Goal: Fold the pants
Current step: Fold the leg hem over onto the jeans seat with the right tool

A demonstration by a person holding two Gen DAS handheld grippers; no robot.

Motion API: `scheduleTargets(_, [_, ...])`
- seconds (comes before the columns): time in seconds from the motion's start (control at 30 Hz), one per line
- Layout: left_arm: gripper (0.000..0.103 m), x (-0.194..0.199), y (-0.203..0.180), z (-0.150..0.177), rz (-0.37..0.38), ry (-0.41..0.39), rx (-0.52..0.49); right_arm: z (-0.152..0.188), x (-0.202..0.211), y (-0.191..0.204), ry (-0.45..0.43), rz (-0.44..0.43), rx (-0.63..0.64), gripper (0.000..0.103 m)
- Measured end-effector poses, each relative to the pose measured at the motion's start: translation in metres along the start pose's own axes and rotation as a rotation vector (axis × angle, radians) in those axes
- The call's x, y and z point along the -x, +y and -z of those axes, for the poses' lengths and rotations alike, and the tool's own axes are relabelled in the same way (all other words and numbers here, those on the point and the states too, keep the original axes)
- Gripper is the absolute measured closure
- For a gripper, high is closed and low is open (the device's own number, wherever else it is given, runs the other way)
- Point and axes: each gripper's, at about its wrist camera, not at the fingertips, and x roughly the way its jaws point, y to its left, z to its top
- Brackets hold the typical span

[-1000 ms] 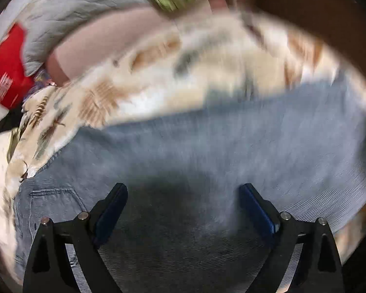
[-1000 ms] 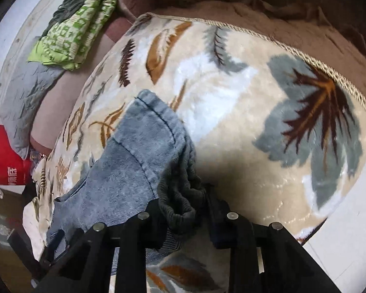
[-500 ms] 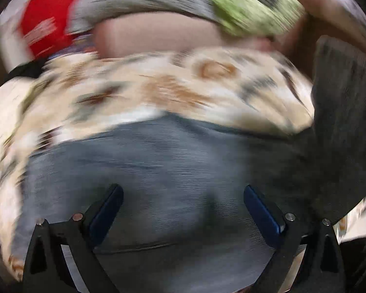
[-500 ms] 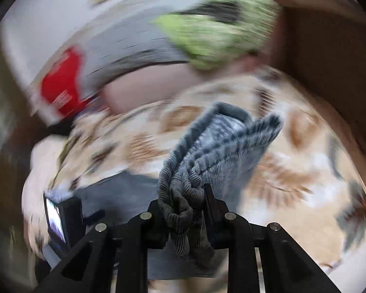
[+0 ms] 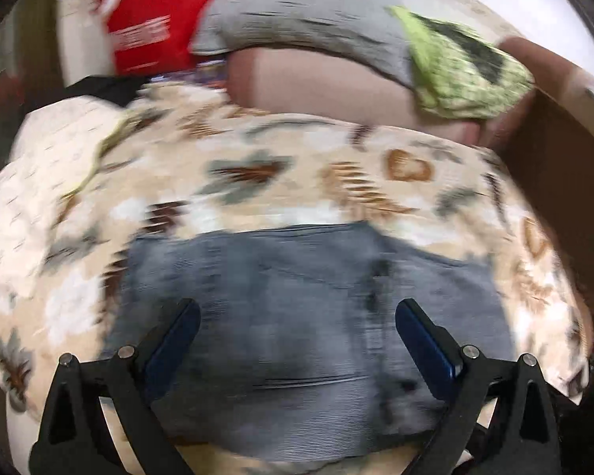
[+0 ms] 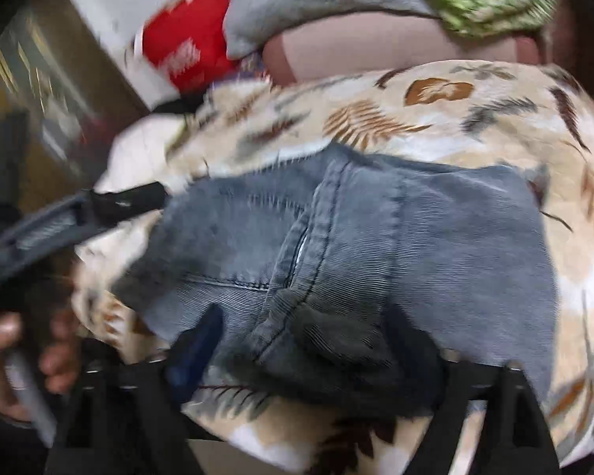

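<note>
Grey-blue corduroy pants (image 5: 305, 297) lie folded on a leaf-patterned blanket (image 5: 297, 182). My left gripper (image 5: 297, 312) hovers just above them, open, its blue pads (image 5: 178, 340) wide apart with nothing gripped. In the right wrist view the pants (image 6: 455, 245) show one layer laid over another, and a bunched dark end sits between the fingers of my right gripper (image 6: 305, 340). Its jaws are opening and the visible blue pad (image 6: 198, 344) stands clear of the cloth. The left gripper's body (image 6: 79, 213) and the hand holding it (image 6: 4, 356) appear at the left edge.
Behind the blanket lie a pink pillow (image 5: 316, 83), a grey pillow (image 5: 297, 12), a green patterned cloth (image 5: 463, 71) and a red bag (image 5: 150, 27). A brown surface (image 5: 554, 150) rises at the right. The bed's near edge runs just below the pants.
The right gripper carried the bunched pant end over onto the rest of the pants and let go, its jaws spreading wide. The left gripper, open throughout, pulled back and up.
</note>
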Motion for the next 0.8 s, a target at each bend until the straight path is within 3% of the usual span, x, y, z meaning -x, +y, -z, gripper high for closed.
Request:
scheduleTargets(0.1, [0.004, -0.012, -0.040, 0.003, 0.025, 0.024, -0.081, 0.004, 0.030, -0.050, -0.057, -0.085, -0.192, 0.000])
scheduleTargets(0.17, [0.004, -0.037, -0.061, 0.011, 0.009, 0.097, -0.133, 0.005, 0.035, -0.087, -0.081, -0.188, -0.354, 0.000])
scheduleTargets(0.23, [0.004, -0.076, -0.080, 0.033, -0.090, 0.216, -0.243, 0.016, 0.017, -0.127, -0.018, -0.260, -0.538, 0.001])
scheduleTargets(0.27, [0.004, -0.098, -0.084, 0.047, -0.137, 0.293, -0.288, 0.022, 0.004, -0.144, 0.077, -0.252, -0.614, 0.001])
scheduleTargets(0.3, [0.002, -0.104, -0.082, 0.055, -0.139, 0.290, -0.284, 0.021, 0.004, -0.149, 0.088, -0.280, -0.627, 0.004])
scheduleTargets(0.33, [0.002, -0.097, -0.078, 0.057, -0.122, 0.233, -0.258, 0.015, 0.011, -0.148, 0.073, -0.306, -0.609, 0.004])
scheduleTargets(0.5, [0.002, -0.098, -0.081, 0.056, -0.130, 0.240, -0.278, -0.059, 0.036, -0.127, -0.036, -0.374, -0.447, 0.005])
scheduleTargets(0.6, [0.002, -0.099, -0.078, 0.056, -0.110, 0.230, -0.262, -0.089, -0.013, -0.140, 0.055, -0.358, -0.453, 0.005])
scheduleTargets(0.67, [0.002, -0.098, -0.077, 0.058, -0.103, 0.223, -0.257, -0.090, -0.060, -0.156, 0.165, -0.283, -0.465, 0.006])
scheduleTargets(0.7, [0.002, -0.099, -0.078, 0.058, -0.102, 0.224, -0.257, -0.087, -0.077, -0.170, 0.213, -0.260, -0.515, 0.011])
scheduleTargets(0.77, [0.002, -0.099, -0.076, 0.059, -0.094, 0.217, -0.255, -0.090, -0.066, -0.181, 0.147, -0.312, -0.585, 0.014])
scheduleTargets(0.8, [0.001, -0.099, -0.075, 0.059, -0.090, 0.216, -0.255, -0.098, -0.055, -0.176, 0.110, -0.309, -0.542, 0.014])
